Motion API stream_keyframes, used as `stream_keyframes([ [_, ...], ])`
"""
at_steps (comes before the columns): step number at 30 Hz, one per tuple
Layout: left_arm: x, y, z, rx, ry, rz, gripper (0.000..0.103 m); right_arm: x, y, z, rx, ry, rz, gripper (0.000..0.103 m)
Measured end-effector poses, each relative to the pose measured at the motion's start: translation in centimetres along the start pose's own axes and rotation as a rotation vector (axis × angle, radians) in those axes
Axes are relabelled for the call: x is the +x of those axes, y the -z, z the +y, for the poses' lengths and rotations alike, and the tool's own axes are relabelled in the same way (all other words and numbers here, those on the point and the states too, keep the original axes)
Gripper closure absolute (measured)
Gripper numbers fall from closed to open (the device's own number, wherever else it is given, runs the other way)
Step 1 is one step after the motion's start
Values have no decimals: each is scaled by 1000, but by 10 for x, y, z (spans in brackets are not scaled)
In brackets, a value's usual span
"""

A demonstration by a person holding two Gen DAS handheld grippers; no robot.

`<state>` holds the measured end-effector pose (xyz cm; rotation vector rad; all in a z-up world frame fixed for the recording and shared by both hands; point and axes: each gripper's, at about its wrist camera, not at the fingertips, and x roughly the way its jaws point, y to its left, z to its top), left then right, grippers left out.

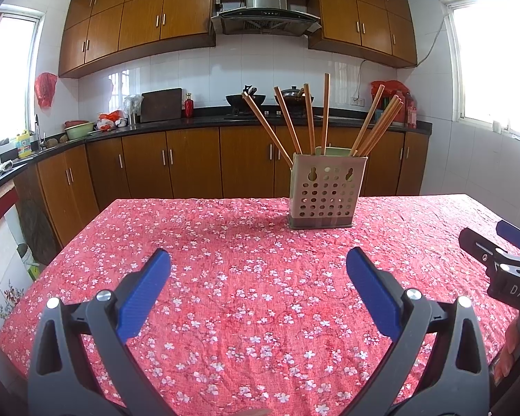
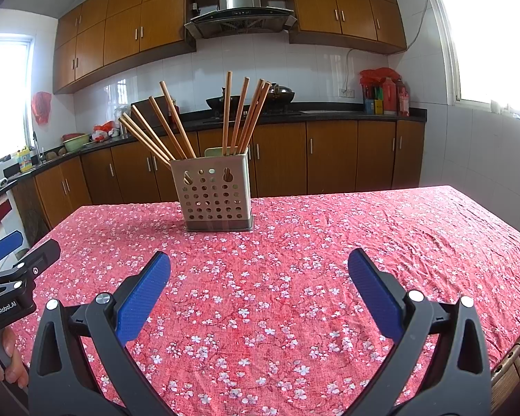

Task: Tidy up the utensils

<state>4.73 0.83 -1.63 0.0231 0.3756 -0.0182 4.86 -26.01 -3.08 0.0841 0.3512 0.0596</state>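
Observation:
A beige perforated utensil holder (image 1: 326, 190) stands upright at the far side of the table; it also shows in the right wrist view (image 2: 215, 192). Several wooden chopsticks (image 1: 308, 118) stand in it, fanned out, also seen in the right wrist view (image 2: 241, 114). My left gripper (image 1: 259, 258) is open and empty, low over the cloth, well short of the holder. My right gripper (image 2: 259, 260) is open and empty, likewise short of the holder. The right gripper shows at the right edge of the left wrist view (image 1: 502, 256), and the left gripper shows at the left edge of the right wrist view (image 2: 14, 263).
The table wears a red floral cloth (image 1: 246, 277), also in the right wrist view (image 2: 346, 242). Behind it runs a dark kitchen counter (image 1: 197, 121) with woks, bottles and a cutting board, above wooden cabinets. A wooden chair edge (image 2: 513, 364) shows at bottom right.

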Motion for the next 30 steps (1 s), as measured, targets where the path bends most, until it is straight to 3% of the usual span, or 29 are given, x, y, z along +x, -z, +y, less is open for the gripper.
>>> stream_keyframes([
  [30,2,-3,6,-6,-3,15,4,1,0,-2,1,-1,2,2],
])
